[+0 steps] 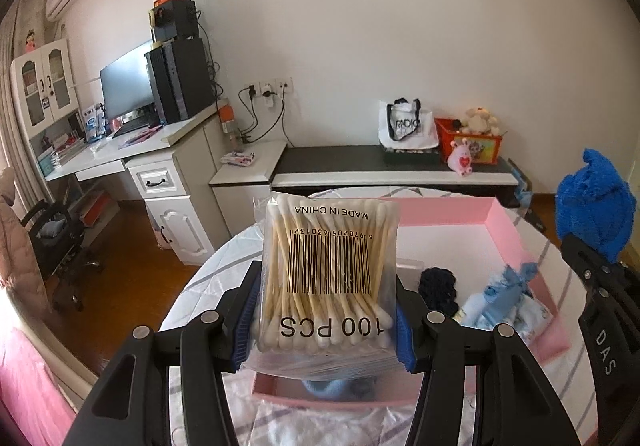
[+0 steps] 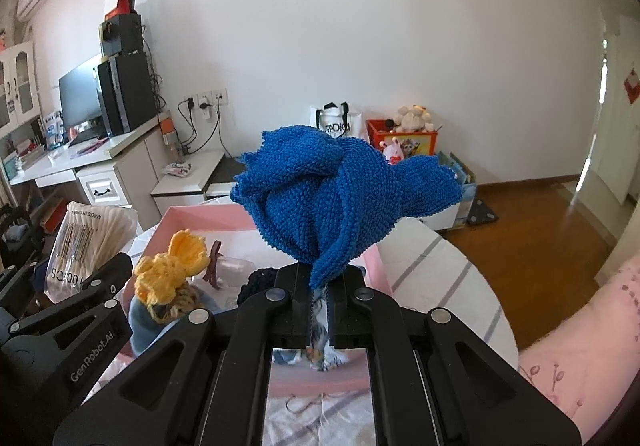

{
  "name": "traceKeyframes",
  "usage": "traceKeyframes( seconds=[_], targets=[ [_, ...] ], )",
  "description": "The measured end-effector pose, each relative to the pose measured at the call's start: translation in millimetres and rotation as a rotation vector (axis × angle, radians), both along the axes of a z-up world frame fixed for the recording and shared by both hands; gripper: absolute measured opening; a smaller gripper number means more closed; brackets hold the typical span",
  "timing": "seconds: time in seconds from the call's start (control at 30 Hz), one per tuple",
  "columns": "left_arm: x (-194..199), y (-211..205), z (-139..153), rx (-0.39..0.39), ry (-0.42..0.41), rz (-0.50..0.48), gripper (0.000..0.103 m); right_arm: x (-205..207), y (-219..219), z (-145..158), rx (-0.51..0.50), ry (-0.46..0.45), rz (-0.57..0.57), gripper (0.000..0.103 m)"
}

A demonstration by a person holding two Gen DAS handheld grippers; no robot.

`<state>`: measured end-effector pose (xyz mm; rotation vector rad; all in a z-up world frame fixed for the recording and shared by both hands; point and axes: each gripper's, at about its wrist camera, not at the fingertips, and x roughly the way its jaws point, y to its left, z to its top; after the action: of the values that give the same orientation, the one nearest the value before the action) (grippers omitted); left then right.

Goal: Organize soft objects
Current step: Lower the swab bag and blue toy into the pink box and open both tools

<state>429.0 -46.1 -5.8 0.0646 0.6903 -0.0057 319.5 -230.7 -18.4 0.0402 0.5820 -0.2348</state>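
Note:
My left gripper is shut on a clear bag of cotton swabs, held upright above the near edge of a pink box. The same bag shows at the left of the right wrist view. My right gripper is shut on a blue knitted cloth, which bunches up above the fingers; the cloth also hangs at the right edge of the left wrist view. Inside the box lie a yellow crocheted piece, a dark knitted item and light blue fabric.
The box rests on a round table with a white striped cloth. Behind stand a desk with a monitor, a low cabinet bearing a white bag and a red toy box, and wooden floor to the right. Pink bedding is near.

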Motion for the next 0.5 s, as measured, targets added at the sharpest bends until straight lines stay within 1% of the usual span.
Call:
traceKeyframes(
  seconds=[0.3,0.4,0.5],
  targets=[
    [58.4,-3.1,-14.5,0.005,0.064,-0.01,0.052,37.2,-11.0,-20.8,0.03,0.068,0.006,0.005],
    [74.7,-2.7,-20.8,0.015,0.082,-0.013,0.053,46.7,-9.6,-26.0,0.019,0.084,0.013,0.005],
    [91.4,-1.3,-27.0,0.0,0.117,-0.018,0.053,56.3,-6.7,-32.6,0.016,0.108,0.026,0.005]
  ],
)
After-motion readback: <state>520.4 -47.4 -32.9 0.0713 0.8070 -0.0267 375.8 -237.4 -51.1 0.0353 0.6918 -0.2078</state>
